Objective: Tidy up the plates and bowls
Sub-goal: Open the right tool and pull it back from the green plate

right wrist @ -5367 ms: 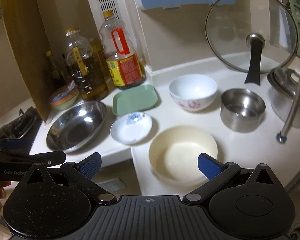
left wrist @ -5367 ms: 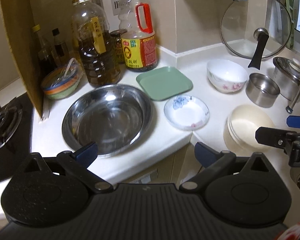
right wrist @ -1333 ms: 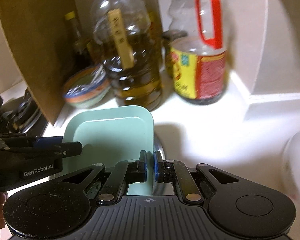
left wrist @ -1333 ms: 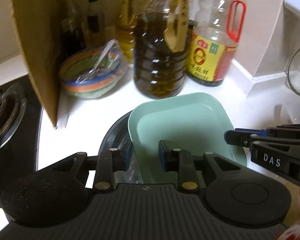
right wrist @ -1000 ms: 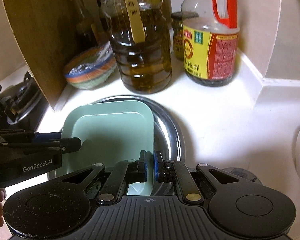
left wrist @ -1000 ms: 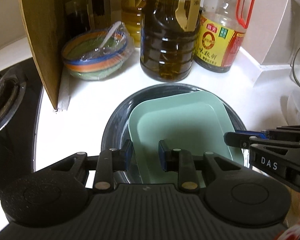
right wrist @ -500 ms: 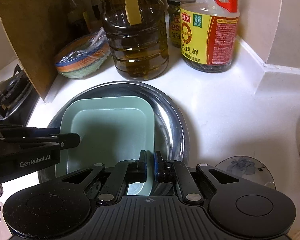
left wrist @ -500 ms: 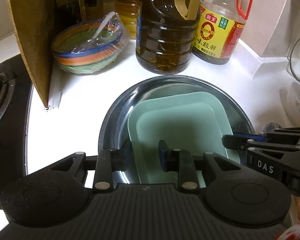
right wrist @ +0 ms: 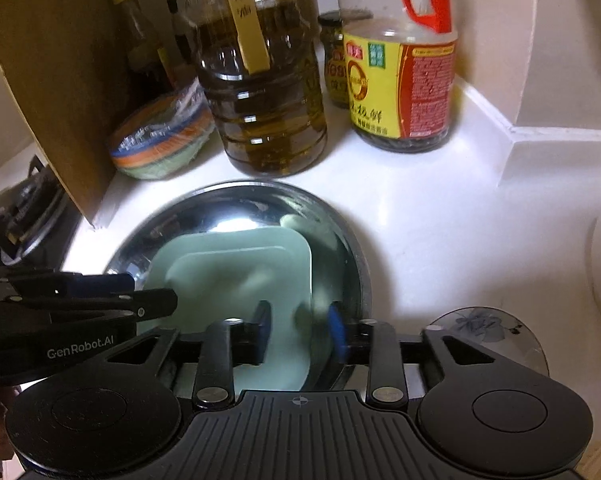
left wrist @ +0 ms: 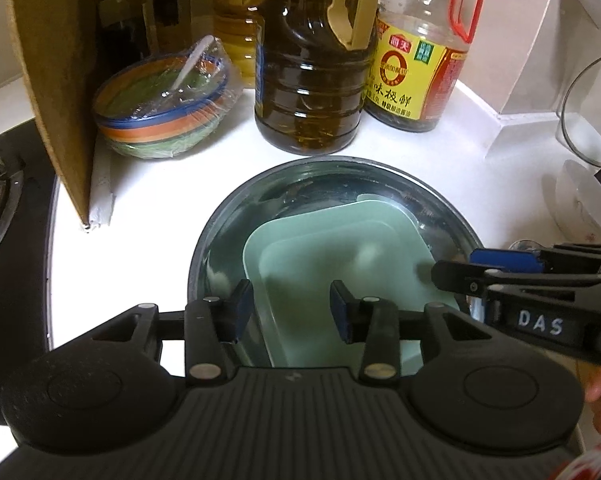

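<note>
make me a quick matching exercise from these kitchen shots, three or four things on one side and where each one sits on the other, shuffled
Things:
1. green plate
2. steel basin
3. striped bowl
4. flowered dish

Places:
A. beside the cardboard, wrapped in film
B. on the counter in front of the oil bottles
C. inside the steel basin
D. on the counter right of the basin

Pairs: 1-C, 2-B, 3-A, 4-D

Glossy steel basin (left wrist: 228, 220), matt green plastic plate (left wrist: 340, 256), smooth white counter (left wrist: 148, 208), rough cardboard sheet (left wrist: 52, 60)
</note>
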A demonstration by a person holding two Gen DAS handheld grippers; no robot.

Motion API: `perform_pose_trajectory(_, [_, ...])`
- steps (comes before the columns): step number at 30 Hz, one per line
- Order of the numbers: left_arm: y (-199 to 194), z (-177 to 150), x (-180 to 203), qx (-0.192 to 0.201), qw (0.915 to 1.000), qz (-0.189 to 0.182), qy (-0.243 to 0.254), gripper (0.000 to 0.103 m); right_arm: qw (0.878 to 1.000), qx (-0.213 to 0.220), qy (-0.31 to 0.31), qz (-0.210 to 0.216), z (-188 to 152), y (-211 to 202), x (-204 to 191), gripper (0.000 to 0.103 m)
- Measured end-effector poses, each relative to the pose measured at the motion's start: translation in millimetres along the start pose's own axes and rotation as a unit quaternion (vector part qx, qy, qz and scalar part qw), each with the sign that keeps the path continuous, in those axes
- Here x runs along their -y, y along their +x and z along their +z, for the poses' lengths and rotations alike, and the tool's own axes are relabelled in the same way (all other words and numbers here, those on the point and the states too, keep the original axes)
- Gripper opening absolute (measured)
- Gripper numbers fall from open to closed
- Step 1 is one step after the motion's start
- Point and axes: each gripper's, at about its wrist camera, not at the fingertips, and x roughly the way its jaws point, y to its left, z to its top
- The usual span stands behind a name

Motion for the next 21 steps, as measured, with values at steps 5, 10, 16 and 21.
perform_pose_trajectory(5, [-18, -5, 4, 0.008, 0.9999, 0.006, -0.013, 0.042, 1.000, 0.014, 0.002, 0.014, -2, -16, 6, 0.050])
perform_pose_trajectory(10, [-37, -15, 18, 0.015, 0.9997, 0.010, -0.018, 0.045, 0.999, 0.016, 0.004, 0.029, -8, -34, 15, 0.053])
perform_pose_trajectory(16, [-51, -29, 40, 0.015, 0.9996, 0.009, -0.021, 0.045, 0.999, 0.020, 0.000, 0.035, -21, -59, 26, 0.055])
perform_pose_trajectory(21, [-62, -39, 59, 0.016, 0.9997, 0.000, -0.018, 0.045, 0.999, 0.018, -0.002, 0.037, -32, -76, 36, 0.055])
